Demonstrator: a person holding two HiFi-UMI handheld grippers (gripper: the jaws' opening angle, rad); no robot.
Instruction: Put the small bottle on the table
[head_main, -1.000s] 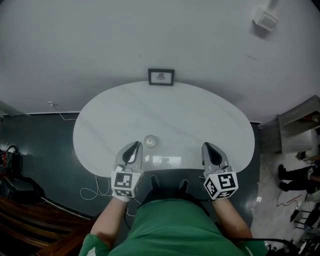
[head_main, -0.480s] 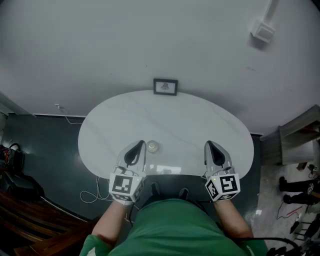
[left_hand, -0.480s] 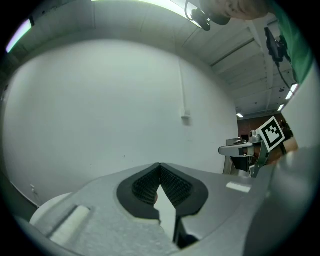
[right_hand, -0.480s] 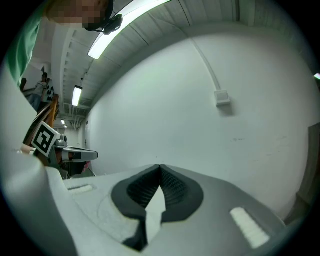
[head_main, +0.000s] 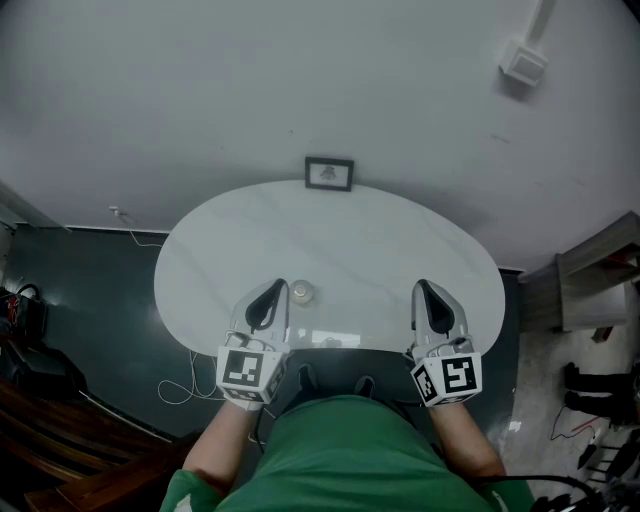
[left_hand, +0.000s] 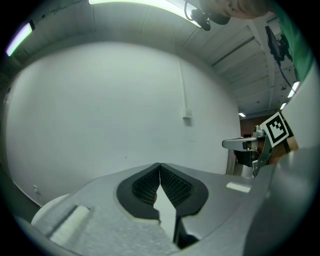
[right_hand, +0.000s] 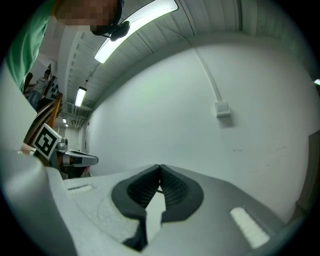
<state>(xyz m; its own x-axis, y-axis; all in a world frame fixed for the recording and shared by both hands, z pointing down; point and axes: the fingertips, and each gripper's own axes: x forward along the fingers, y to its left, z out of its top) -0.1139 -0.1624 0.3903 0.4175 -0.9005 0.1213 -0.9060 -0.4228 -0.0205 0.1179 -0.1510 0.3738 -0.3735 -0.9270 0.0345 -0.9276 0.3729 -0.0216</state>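
The small bottle (head_main: 301, 292), seen from above as a pale round cap, stands on the white oval table (head_main: 380, 250) near its front edge. My left gripper (head_main: 281, 287) hovers just left of the bottle and is shut with nothing between its pads; in the left gripper view (left_hand: 159, 166) the ribbed pads meet and face the bare wall. My right gripper (head_main: 421, 286) stays over the table's front right, apart from the bottle, also shut and empty, as the right gripper view (right_hand: 160, 168) confirms. Neither gripper view catches the bottle.
A small framed picture (head_main: 330, 173) leans against the wall at the table's far edge. A wall box (head_main: 524, 62) with a conduit is at upper right. Cables (head_main: 190, 385) lie on the dark floor at left. A shelf (head_main: 600, 270) stands at right.
The head view has shifted slightly, so the table and picture sit a little lower in frame. Both grippers have stayed near the table's front edge, and the bottle has not moved.
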